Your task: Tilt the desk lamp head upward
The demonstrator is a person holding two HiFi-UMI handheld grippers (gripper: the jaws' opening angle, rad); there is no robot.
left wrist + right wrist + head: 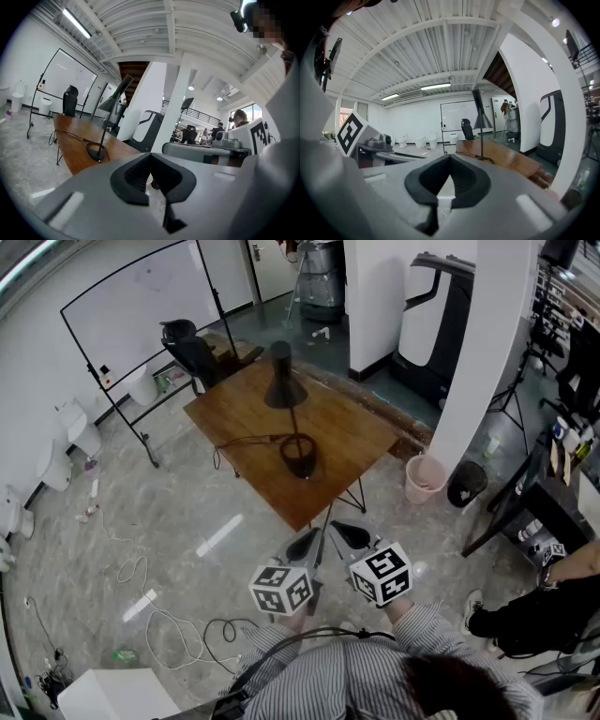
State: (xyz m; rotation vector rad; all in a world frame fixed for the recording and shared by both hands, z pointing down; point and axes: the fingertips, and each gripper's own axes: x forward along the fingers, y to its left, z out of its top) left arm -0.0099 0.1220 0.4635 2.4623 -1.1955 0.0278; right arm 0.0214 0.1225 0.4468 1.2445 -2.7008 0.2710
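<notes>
A finely striped grey-and-white shirt is worn, with long sleeves of the same stripe. A thin black cable is seen arching across the upper part of the shirt; where it ends cannot be made out, though it appears to run off toward the lower left. The left gripper and the right gripper are built as matte grey shells tapering to dark tips. Each is fitted with a white cube printed with black square markers. In the gripper views, black finely ribbed pads are set into a V-shaped notch in each grey shell, and pale rectangular insets are let into it.
</notes>
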